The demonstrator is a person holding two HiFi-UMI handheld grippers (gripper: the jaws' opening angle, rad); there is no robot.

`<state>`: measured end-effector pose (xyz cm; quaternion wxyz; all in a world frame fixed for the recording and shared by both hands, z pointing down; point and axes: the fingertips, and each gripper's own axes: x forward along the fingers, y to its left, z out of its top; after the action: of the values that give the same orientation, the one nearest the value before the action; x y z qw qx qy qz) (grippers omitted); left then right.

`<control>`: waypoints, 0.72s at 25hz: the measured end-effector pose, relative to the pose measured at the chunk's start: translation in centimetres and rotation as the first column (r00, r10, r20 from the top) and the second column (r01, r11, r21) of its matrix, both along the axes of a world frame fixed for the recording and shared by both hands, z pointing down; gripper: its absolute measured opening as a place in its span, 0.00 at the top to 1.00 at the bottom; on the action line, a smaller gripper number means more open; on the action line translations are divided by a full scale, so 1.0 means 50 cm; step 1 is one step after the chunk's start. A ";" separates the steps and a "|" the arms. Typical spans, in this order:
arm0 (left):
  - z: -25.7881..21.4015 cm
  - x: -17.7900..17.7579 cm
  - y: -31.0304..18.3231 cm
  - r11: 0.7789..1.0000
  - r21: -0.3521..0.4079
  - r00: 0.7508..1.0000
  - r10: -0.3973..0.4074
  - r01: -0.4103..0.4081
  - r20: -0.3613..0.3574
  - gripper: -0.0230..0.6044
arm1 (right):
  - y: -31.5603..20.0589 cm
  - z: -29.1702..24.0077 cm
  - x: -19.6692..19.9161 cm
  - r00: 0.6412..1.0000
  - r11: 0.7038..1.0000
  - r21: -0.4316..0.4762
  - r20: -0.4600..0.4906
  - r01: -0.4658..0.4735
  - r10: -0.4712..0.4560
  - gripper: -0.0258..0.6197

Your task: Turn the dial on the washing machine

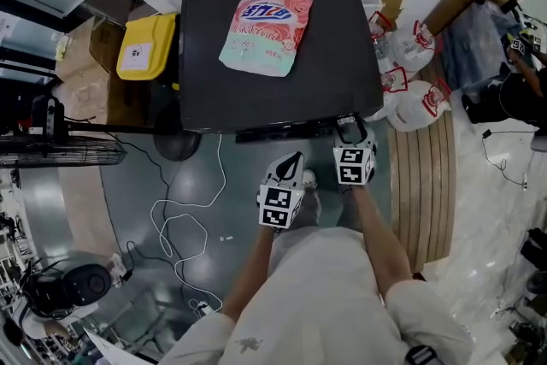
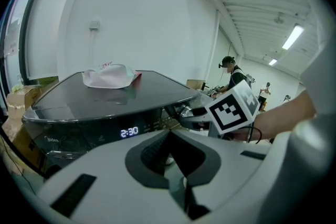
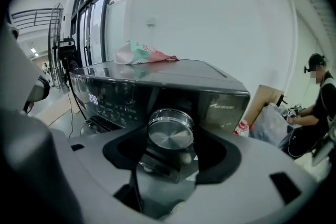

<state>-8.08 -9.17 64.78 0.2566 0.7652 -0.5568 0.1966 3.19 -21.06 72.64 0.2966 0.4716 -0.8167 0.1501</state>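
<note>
A dark washing machine (image 1: 282,90) stands in front of me with a pink-and-green detergent pouch (image 1: 267,30) lying on its lid. Its round chrome dial (image 3: 170,131) sticks out at the right end of the front panel. My right gripper (image 1: 350,129) is around the dial, and its tips reach the rim on both sides. From the left gripper view, the dial (image 2: 185,111) shows beside the right gripper's marker cube. My left gripper (image 1: 295,160) hangs shut and empty, just in front of the panel, left of the right one. The lit display (image 2: 129,132) reads 2:30.
A yellow-lidded bin (image 1: 147,47) and cardboard boxes stand left of the machine. White bags (image 1: 410,81) lie to its right on wooden slats. White cables (image 1: 184,218) trail over the grey floor, and a fan (image 1: 60,151) stands at far left. A person (image 3: 315,107) sits off to the right.
</note>
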 end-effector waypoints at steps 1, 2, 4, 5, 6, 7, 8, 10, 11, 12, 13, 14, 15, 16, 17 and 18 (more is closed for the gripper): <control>0.000 0.000 0.001 1.000 -0.001 1.000 0.000 0.000 0.000 0.94 | -0.001 -0.002 0.000 1.000 1.000 -0.001 0.002 -0.001 0.001 0.53; 0.001 0.000 0.002 1.000 -0.002 1.000 -0.001 0.001 -0.001 0.94 | -0.001 -0.005 0.001 1.000 1.000 -0.005 0.008 -0.003 0.003 0.53; 0.001 -0.001 0.003 1.000 -0.003 1.000 -0.002 0.002 -0.002 0.94 | -0.003 -0.007 0.003 1.000 1.000 -0.020 0.027 -0.011 0.011 0.53; 0.002 -0.001 0.003 1.000 -0.003 1.000 -0.003 0.003 -0.003 0.94 | -0.003 -0.007 0.004 0.999 0.999 -0.030 0.040 -0.016 0.017 0.53; 0.003 -0.002 0.003 1.000 -0.003 1.000 -0.003 0.003 -0.004 0.94 | -0.003 -0.007 0.005 0.998 0.999 -0.042 0.055 -0.021 0.023 0.53; 0.003 -0.003 0.003 1.000 -0.003 1.000 -0.004 0.004 -0.005 0.94 | -0.003 -0.007 0.004 0.997 0.998 -0.056 0.072 -0.026 0.030 0.53; 0.004 -0.003 0.002 1.000 -0.002 1.000 -0.004 0.004 -0.005 0.94 | -0.003 -0.007 0.004 0.996 0.997 -0.067 0.087 -0.028 0.033 0.53; 0.004 -0.004 0.002 1.000 -0.001 1.000 -0.004 0.004 -0.005 0.94 | -0.003 -0.004 0.006 0.993 0.996 -0.086 0.109 -0.028 0.037 0.53; 0.004 -0.003 0.002 1.000 -0.002 1.000 -0.003 0.003 -0.006 0.94 | -0.003 -0.004 0.006 0.992 0.995 -0.096 0.123 -0.029 0.041 0.53; 0.004 -0.002 0.002 1.000 -0.002 1.000 -0.003 0.003 -0.007 0.94 | -0.003 -0.003 0.007 0.990 0.994 -0.106 0.137 -0.031 0.045 0.53; 0.004 -0.001 0.002 1.000 0.000 1.000 -0.002 0.002 -0.008 0.94 | -0.003 -0.004 0.008 0.987 0.993 -0.116 0.150 -0.033 0.051 0.53; 0.004 -0.001 0.001 1.000 0.001 1.000 -0.002 0.002 -0.009 0.94 | -0.003 -0.004 0.008 0.985 0.991 -0.126 0.164 -0.035 0.056 0.53; 0.004 0.000 0.001 1.000 0.001 1.000 -0.002 0.002 -0.010 0.94 | -0.004 -0.004 0.008 0.982 0.990 -0.138 0.179 -0.037 0.062 0.53; 0.005 -0.001 0.001 1.000 -0.001 1.000 -0.003 0.003 -0.011 0.94 | -0.004 -0.004 0.008 0.979 0.988 -0.149 0.194 -0.038 0.067 0.53; 0.007 -0.002 0.002 1.000 -0.004 1.000 -0.003 0.003 -0.011 0.94 | -0.004 -0.005 0.008 0.976 0.986 -0.159 0.206 -0.040 0.073 0.53; 0.009 -0.002 0.004 1.000 -0.006 1.000 -0.002 0.002 -0.011 0.94 | -0.003 -0.005 0.008 0.972 0.985 -0.169 0.219 -0.043 0.080 0.53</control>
<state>-8.17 -8.98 65.24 0.2622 0.7648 -0.5556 0.1938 3.56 -21.22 72.40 0.2349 0.4509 -0.8151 0.2778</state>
